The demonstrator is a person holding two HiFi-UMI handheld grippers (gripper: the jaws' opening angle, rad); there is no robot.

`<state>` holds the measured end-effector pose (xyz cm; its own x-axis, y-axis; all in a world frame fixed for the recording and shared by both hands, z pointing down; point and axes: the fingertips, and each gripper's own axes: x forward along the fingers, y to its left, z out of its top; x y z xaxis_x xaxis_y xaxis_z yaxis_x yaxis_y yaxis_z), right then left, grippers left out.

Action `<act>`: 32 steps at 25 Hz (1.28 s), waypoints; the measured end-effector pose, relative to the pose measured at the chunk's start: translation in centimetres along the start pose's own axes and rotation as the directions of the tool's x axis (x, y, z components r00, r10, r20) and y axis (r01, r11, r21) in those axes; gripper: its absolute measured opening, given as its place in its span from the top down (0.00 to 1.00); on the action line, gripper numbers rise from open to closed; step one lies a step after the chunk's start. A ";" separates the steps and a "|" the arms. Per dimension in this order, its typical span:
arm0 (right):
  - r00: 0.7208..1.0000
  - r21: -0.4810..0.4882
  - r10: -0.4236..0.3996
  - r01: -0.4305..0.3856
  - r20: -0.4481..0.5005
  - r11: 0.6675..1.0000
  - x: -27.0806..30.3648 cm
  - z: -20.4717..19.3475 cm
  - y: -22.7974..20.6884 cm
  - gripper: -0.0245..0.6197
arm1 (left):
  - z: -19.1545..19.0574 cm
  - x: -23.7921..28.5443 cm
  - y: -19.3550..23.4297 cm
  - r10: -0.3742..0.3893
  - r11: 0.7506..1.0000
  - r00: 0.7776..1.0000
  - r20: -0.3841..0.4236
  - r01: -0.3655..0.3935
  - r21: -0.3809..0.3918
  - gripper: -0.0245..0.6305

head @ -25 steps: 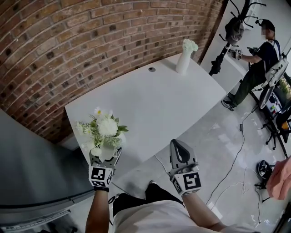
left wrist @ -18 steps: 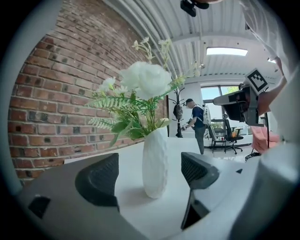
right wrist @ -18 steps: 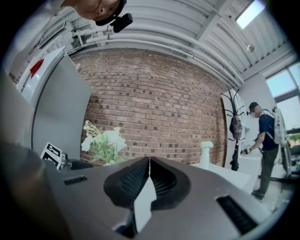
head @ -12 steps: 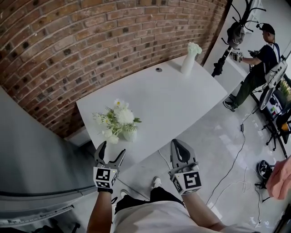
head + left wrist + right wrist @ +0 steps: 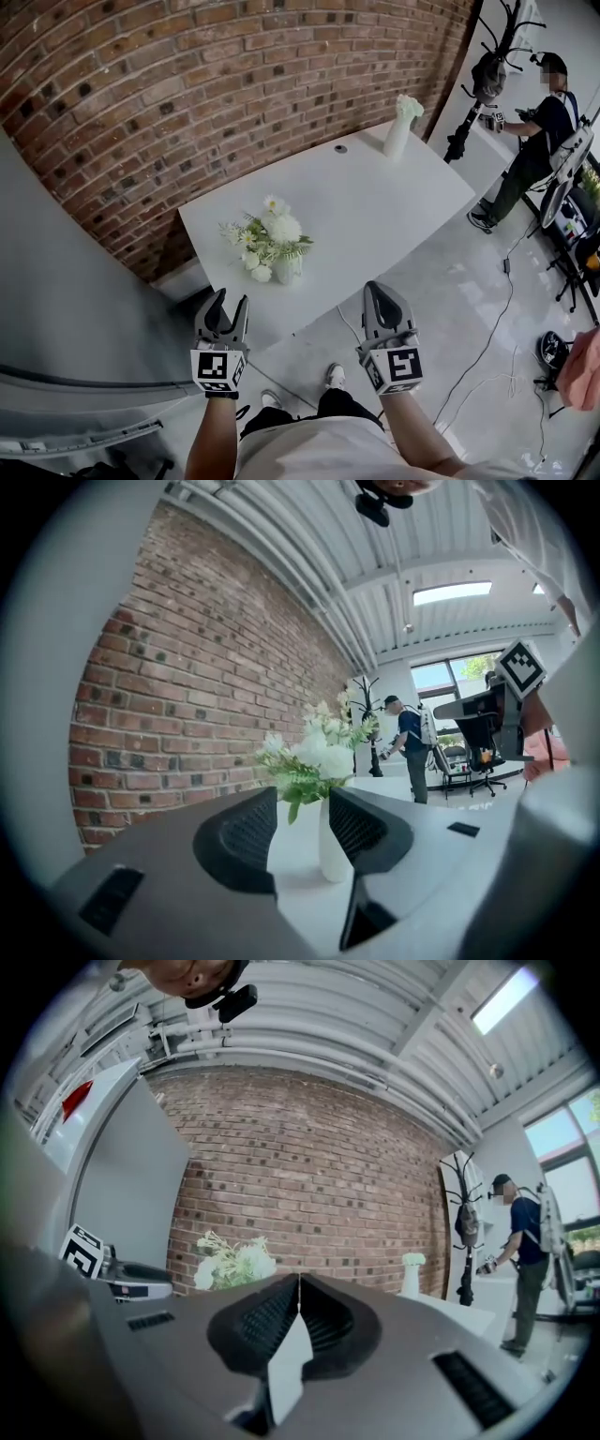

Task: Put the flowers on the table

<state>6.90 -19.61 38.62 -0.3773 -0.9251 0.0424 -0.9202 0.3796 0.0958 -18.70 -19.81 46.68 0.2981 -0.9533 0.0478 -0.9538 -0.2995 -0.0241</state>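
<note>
The left tool (image 5: 228, 302) is held with jaws partly apart, having just been closing, and nothing is gripped between them. It is just short of the near edge of the table (image 5: 375, 206). The right tool (image 5: 378, 289) is seen with jaws together, empty. The flowers (image 5: 272, 232) are stood in a white vase (image 5: 287, 270) near the table's near-left corner. Bare tabletop is left rightward and farther.

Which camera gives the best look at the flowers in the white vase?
The left gripper view: the flowers and their vase stand close, side-on. The head view shows them small, from above; the right gripper view shows only blossoms, vase hidden.
</note>
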 end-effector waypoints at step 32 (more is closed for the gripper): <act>0.999 0.030 -0.010 0.009 0.043 1.000 -2.9 1.9 -2.6 0.94 | 7.0 -10.8 0.4 0.258 0.965 0.964 0.071 -0.254 -0.059 0.95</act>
<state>10.23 -17.96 36.37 -0.3719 -0.9283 -0.0019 -0.9263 0.3710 0.0661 -22.02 -9.86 39.14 0.0441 -0.9985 -0.0314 -0.9987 -0.0448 0.0233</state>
